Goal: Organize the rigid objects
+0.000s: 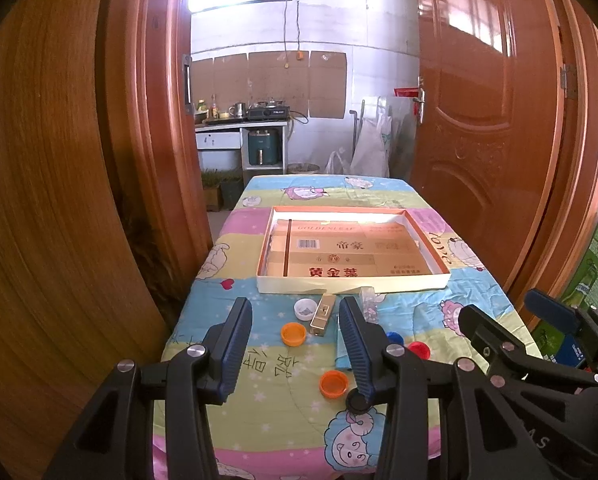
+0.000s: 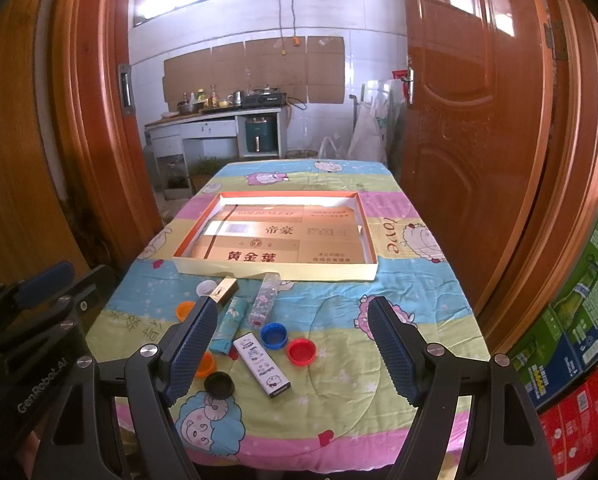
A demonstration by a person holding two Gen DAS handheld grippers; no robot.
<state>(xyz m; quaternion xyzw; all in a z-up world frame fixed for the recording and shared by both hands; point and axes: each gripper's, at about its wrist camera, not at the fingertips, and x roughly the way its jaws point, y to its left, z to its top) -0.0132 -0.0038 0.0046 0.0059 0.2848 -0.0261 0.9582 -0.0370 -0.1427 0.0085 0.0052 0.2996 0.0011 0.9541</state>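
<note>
A shallow open cardboard tray (image 1: 351, 283) (image 2: 275, 272) lies mid-table. In front of it lie a gold box (image 1: 323, 313) (image 2: 225, 290), a clear tube (image 2: 264, 300), a teal tube (image 2: 230, 323), a white patterned box (image 2: 262, 364), and caps: white (image 1: 304, 309), two orange (image 1: 293, 334) (image 1: 333, 383), blue (image 2: 274, 335), red (image 2: 301, 351) and black (image 2: 219, 385). My left gripper (image 1: 295, 344) is open and empty above the near caps. My right gripper (image 2: 295, 352) is open and empty over the red cap.
The table wears a cartoon-print cloth (image 2: 399, 292). Wooden doors (image 2: 479, 140) and a wooden panel (image 1: 51, 200) flank it. Stacked printed cartons (image 2: 579, 320) stand at the right. A kitchen counter (image 2: 219, 120) is beyond.
</note>
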